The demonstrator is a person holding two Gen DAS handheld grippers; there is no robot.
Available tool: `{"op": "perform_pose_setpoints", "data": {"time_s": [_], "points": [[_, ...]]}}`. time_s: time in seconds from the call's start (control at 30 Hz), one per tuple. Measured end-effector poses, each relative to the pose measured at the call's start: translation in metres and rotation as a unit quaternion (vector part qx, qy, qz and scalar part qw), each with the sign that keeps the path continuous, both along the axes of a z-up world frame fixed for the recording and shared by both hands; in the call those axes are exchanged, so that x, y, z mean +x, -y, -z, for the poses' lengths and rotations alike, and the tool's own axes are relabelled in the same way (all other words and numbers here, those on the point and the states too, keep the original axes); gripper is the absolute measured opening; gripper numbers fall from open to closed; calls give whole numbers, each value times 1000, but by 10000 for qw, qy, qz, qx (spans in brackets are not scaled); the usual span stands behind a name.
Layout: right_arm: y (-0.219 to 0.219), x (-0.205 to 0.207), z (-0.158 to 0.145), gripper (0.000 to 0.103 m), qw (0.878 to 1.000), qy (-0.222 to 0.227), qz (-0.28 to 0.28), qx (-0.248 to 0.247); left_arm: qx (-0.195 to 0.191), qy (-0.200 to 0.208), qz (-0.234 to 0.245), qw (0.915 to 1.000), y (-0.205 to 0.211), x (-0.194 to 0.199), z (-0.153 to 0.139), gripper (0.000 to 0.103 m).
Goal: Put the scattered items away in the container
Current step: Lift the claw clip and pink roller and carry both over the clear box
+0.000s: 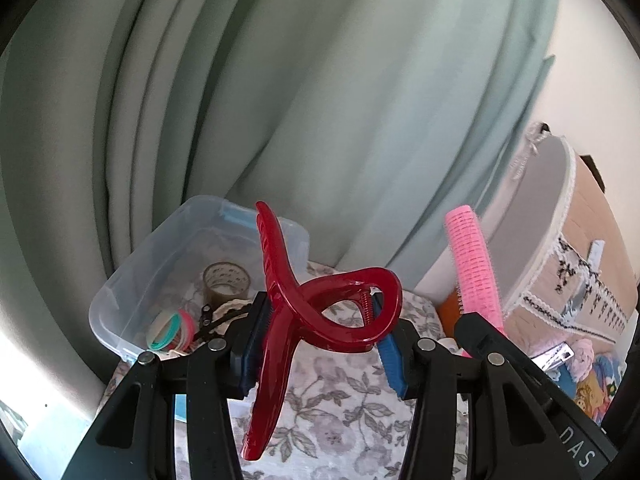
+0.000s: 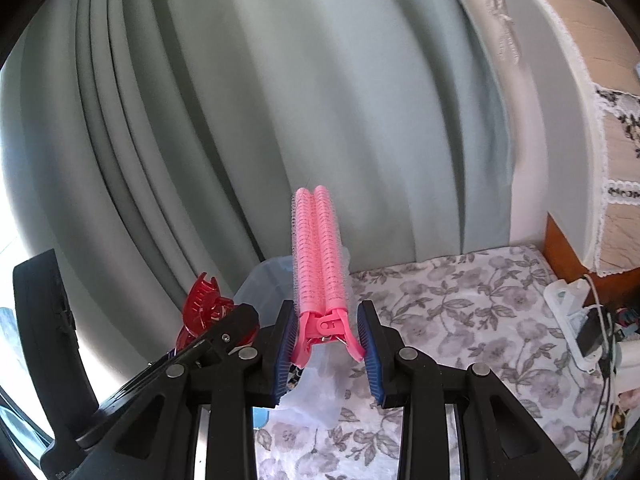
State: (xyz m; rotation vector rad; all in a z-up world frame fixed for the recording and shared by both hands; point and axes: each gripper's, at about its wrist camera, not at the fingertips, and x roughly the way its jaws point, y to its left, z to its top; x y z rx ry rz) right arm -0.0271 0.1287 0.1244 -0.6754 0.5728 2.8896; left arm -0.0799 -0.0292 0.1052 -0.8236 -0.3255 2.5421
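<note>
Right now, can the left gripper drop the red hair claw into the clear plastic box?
Probably yes. The left gripper holds the shiny red plastic hair claw above the table, and the clear plastic box sits open just ahead to its left, nothing between them.

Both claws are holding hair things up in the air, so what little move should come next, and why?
Probably carry the left claw forward over the clear plastic box and let go. It grips the red hair clip above the flowered cloth, short of the box, which already holds hair ties and tape. The right claw, holding the pink roller clip, could follow.
</note>
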Motion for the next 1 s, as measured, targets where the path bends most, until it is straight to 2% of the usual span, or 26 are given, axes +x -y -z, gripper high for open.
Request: {"op": "perform_pose_setpoints", "data": {"time_s": [0.47,0.87,1.0], "points": [[41,-57,27,34,9978,450,-467,165,129,462,-397,9981,41,-35,36,51],[50,-94,62,34,9936,962,-573,154,170,857,-646,9941,60,-54,70,51],[55,-102,72,34,9914,1120,-661,158,215,951,-724,9926,79,-64,81,51]]}}
